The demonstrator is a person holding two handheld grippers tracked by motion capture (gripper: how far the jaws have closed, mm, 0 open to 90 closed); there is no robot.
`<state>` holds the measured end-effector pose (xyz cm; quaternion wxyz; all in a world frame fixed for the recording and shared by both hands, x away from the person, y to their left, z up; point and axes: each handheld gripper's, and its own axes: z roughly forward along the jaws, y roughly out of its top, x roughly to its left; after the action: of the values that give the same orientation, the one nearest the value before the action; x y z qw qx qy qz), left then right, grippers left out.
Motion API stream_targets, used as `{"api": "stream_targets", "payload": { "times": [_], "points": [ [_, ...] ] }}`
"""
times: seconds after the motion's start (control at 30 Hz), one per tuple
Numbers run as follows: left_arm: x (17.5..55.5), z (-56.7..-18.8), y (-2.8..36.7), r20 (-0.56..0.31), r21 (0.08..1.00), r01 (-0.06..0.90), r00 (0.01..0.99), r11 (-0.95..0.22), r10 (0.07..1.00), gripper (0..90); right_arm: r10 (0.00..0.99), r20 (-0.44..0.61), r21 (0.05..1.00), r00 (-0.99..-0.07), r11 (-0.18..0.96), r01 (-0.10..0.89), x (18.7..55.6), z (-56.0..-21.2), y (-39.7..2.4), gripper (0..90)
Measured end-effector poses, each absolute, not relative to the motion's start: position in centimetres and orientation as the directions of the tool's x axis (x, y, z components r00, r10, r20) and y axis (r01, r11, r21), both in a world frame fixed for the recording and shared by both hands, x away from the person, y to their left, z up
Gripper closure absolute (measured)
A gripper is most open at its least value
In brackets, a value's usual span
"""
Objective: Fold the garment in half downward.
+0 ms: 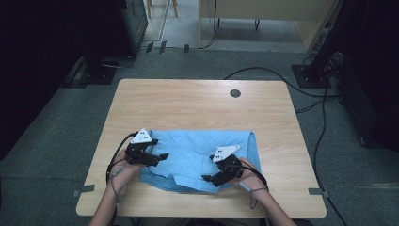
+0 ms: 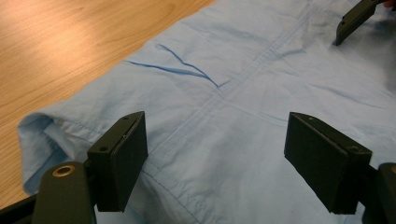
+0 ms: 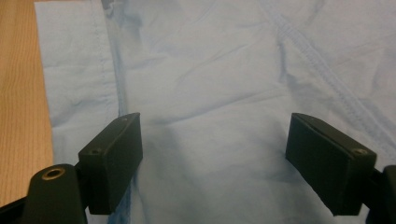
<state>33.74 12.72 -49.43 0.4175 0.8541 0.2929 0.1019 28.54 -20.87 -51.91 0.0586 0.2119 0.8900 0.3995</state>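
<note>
A light blue shirt (image 1: 197, 153) lies folded flat on the near half of the wooden table (image 1: 197, 101). My left gripper (image 1: 160, 157) hovers over the shirt's left edge, open, with nothing between its jaws. In the left gripper view the shirt (image 2: 243, 93) shows stitched seams and a small crease, and the left gripper (image 2: 215, 163) frames bare cloth. My right gripper (image 1: 209, 178) is over the shirt's near right part, open too. In the right gripper view the shirt (image 3: 210, 84) spreads under the wide jaws of the right gripper (image 3: 212, 163), with a hem at the left.
A round dark grommet (image 1: 235, 93) sits near the table's far edge. Cables (image 1: 324, 117) run over the grey carpet to the right. Dark stands and cabinets line both sides of the room. The tip of the other gripper (image 2: 355, 21) shows at top right in the left gripper view.
</note>
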Motion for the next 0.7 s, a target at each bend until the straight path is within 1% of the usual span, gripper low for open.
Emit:
{"api": "stream_targets", "payload": {
  "times": [0.03,0.13,0.7],
  "points": [
    [33.7,-49.4,12.7,-0.07,0.773,0.415,0.808,-0.48,0.585,21.5,0.441,0.066,0.747,-0.895,0.573,0.338,28.7,-51.6,-20.7,18.5],
    [33.8,-49.3,12.9,-0.067,0.772,0.414,0.807,-0.482,0.586,21.5,0.451,0.07,0.757,-0.89,0.557,0.341,28.9,-51.4,-20.0,18.6],
    [34.5,-48.8,14.3,-0.059,0.786,0.415,0.788,-0.458,0.613,21.5,0.471,0.074,0.765,-0.879,0.538,0.354,28.8,-51.6,-17.4,18.6]
  ]
}}
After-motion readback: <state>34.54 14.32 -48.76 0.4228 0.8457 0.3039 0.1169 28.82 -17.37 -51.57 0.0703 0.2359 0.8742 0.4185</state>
